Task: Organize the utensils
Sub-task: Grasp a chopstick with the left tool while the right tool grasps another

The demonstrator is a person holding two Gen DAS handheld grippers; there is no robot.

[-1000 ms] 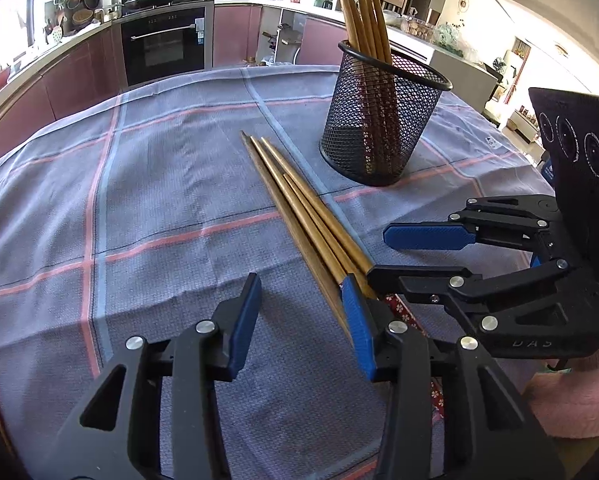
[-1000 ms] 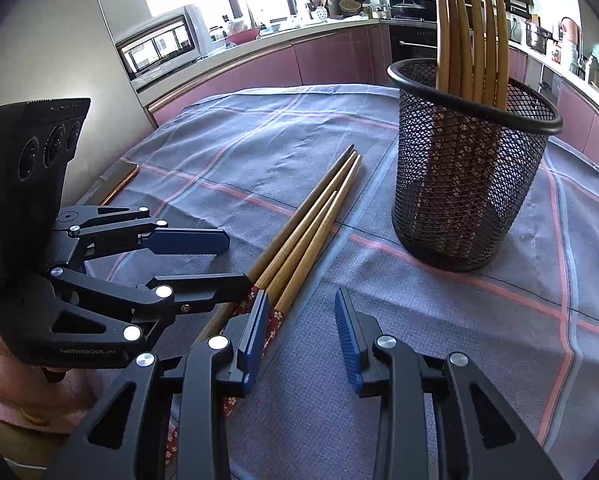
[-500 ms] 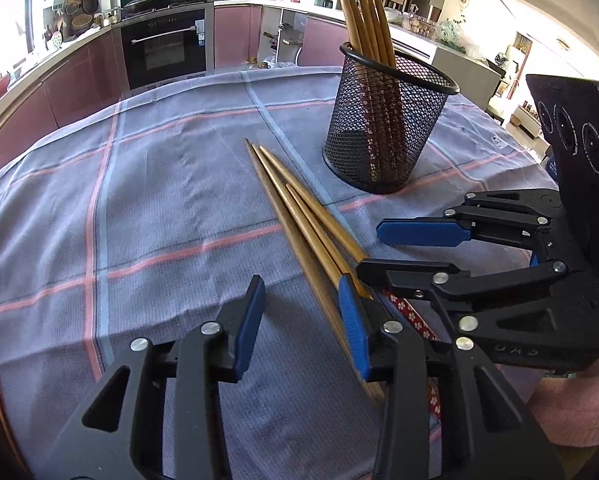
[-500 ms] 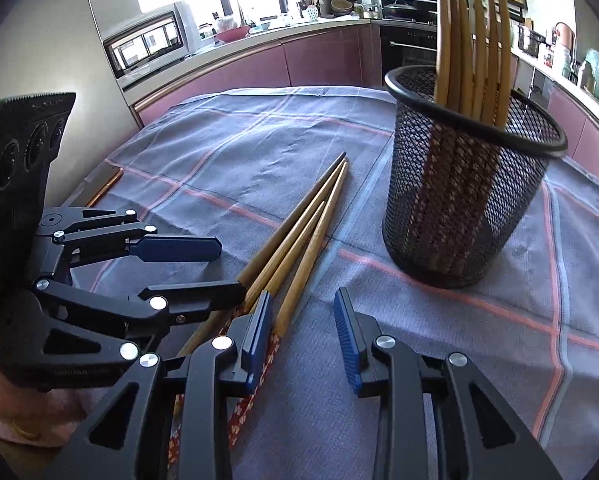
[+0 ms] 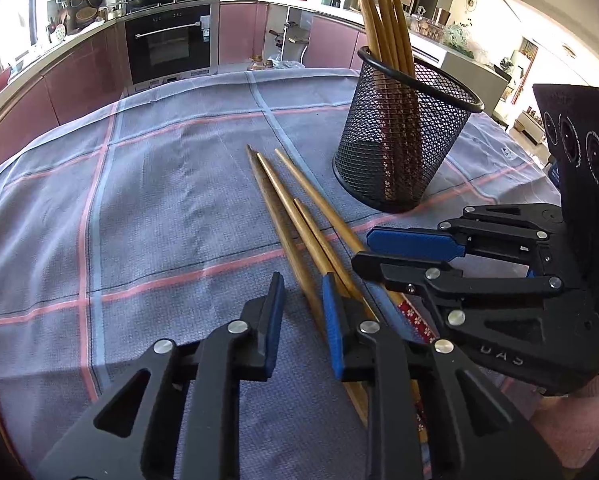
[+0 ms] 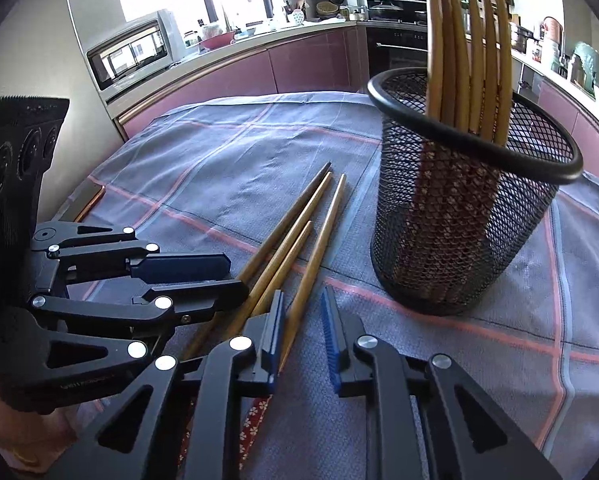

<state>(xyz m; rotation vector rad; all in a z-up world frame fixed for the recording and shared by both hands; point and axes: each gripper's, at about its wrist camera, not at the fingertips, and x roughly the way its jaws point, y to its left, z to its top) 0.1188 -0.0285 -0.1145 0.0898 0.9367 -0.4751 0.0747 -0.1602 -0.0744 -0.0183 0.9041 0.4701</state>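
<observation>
KITCHEN, mid-tidy: four loose chopsticks (image 5: 287, 208) lie fanned on the counter (image 5: 139, 220), tips pointing away from the cameras, just beside a black mesh cup (image 5: 399, 152) that already holds a bunch of standing chopsticks (image 5: 383, 12). Both tools hover low over the sticks' thick ends, angled down. The left gripper (image 5: 301, 316) has just been closing; its jaws are narrow w/ the outermost stick on its side btwn them, lying against one blue pad, but bare cloth shows on the other side, so no pinch yet. Same story for the right gripper (image 6: 303, 320): jaws just closing, the stick nearest the cup btwn them, against one pad only, nothing clamped. To do this well, prob. best to take one stick per gripper & keep the neighbours out of the jaws, since they lie touching; finish the squeeze square across the shaft, then tilt it up before carrying it over the cup's rim, clear of the bunch leaning inside. Materials: sticks are smooth honey-coloured wood or bamboo, round, tapering, w/ red floral-print ends (image 6: 255, 420); likely to roll or twist under a skewed grip. Cup is stiff wire mesh w/ a rolled rim, light enough to tip if knocked. Counter is covered in a woven grey-blue chequered cloth (image 6: 227, 168) w/ pink lines, a bit rumpled.
</observation>
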